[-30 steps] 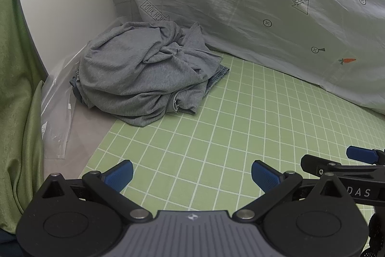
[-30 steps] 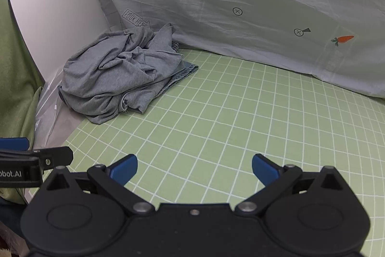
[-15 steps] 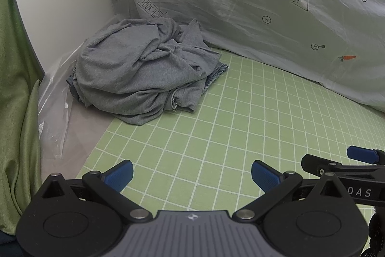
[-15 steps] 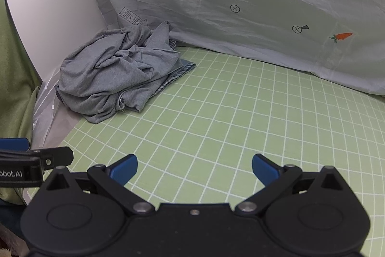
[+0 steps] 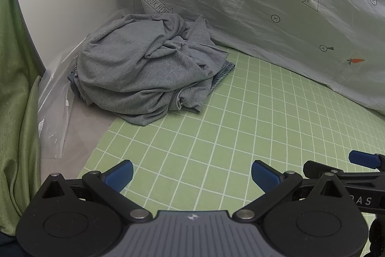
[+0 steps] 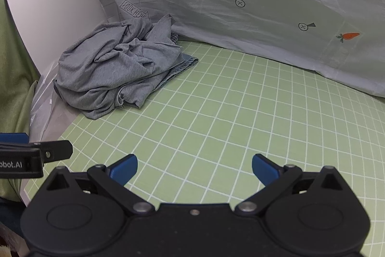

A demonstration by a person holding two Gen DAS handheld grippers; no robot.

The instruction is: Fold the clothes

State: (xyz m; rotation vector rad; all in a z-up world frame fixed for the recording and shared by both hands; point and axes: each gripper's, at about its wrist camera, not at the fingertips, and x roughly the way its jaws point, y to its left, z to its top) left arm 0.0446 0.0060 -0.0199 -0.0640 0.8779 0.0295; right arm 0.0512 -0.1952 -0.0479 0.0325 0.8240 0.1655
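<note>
- Both views now sit a little nearer the heap of clothes than a second ago; nothing on the bench has shifted.
- Left wrist view: the left tool hangs above the green grid mat, its blue-tipped fingers spread wide with nothing between them.
- A crumpled grey garment lies bunched at the mat's far left corner, partly off the mat, with a blue denim piece showing from beneath its right edge.
- A clear plastic bag lies flat just left of the heap, beside a green curtain.
- A pale sheet printed with carrots hangs behind the mat.
- The right tool shows at the right edge.
- Right wrist view: the right tool is likewise wide open and empty above the mat.
- The grey garment lies well ahead and to the left, over the denim, against the sheet.
- The left tool pokes in at the left edge.
</note>
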